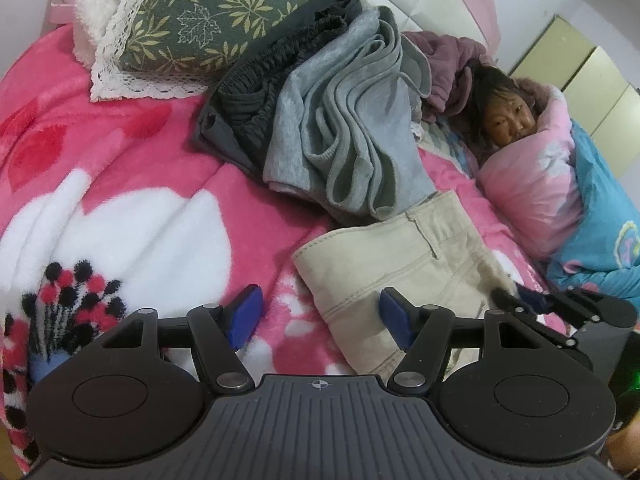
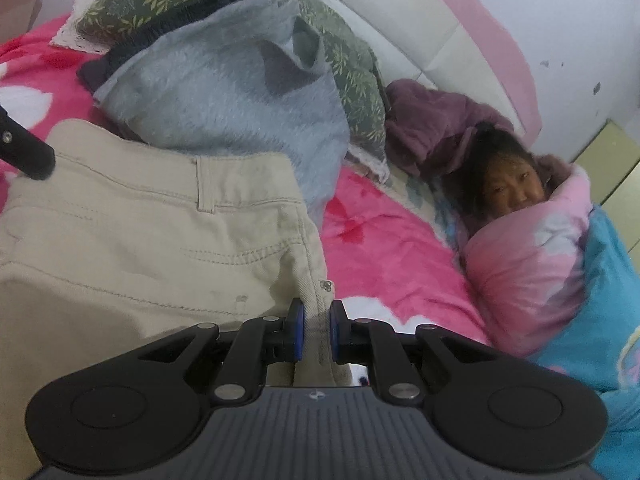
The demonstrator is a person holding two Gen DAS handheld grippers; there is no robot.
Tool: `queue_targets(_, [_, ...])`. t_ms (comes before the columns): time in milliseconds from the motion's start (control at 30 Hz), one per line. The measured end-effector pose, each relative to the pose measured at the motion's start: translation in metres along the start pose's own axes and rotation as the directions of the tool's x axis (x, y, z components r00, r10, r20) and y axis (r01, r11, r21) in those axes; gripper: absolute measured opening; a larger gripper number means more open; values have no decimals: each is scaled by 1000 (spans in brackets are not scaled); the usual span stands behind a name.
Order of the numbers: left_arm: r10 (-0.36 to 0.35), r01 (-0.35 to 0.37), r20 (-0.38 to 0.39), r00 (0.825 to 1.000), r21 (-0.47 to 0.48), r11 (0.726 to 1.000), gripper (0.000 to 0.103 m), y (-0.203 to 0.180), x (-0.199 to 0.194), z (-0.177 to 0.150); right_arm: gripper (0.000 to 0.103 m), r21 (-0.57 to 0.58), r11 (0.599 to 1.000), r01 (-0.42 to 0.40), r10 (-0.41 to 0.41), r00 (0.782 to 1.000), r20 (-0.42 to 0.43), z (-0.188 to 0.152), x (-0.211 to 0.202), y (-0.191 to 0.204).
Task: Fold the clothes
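On the pink blanket (image 1: 160, 168), the right hand-held gripper (image 2: 316, 330) seemingly pinches beige trousers (image 2: 140, 232); the left hand-held gripper (image 1: 320, 316) is spread.

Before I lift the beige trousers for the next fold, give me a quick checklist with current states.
1. Right gripper shut on the beige trousers edge: ok.
2. Left gripper holding the trousers: not ok, open, nothing between its pads.
3. Trousers lying flat: not ok, bunched.
4. Grey garment clear of the trousers: not ok, it touches their far end.
5. Person lying under the quilt apart from the trousers: ok.
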State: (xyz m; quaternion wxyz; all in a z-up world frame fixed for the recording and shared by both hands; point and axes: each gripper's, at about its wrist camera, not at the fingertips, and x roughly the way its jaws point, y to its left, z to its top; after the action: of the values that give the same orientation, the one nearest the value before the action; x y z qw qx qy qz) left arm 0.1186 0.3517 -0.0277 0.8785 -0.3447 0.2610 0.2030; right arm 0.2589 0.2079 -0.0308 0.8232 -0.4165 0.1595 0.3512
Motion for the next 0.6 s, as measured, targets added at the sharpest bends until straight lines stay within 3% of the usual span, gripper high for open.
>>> queue_targets(233, [8, -8, -2, 1000, 19, 1000, 65, 0, 3, 0, 17, 65, 997, -48, 48, 999, -10, -12, 15, 1])
queue_targets(300, [6, -6, 0, 1000, 19, 1000, 65, 0, 2, 0, 25, 82, 995, -49, 49, 999, -3, -12, 11, -6])
queue_targets(367, [1, -1, 0, 1000, 13, 1000, 64, 2, 2, 0, 37, 120, 992, -40, 40, 999, 3, -8, 1, -19])
queue_targets(600, [-1, 1, 10, 1000, 3, 1000, 62, 3, 1, 0, 41, 364, 927, -92, 66, 994, 83, -5, -67, -79])
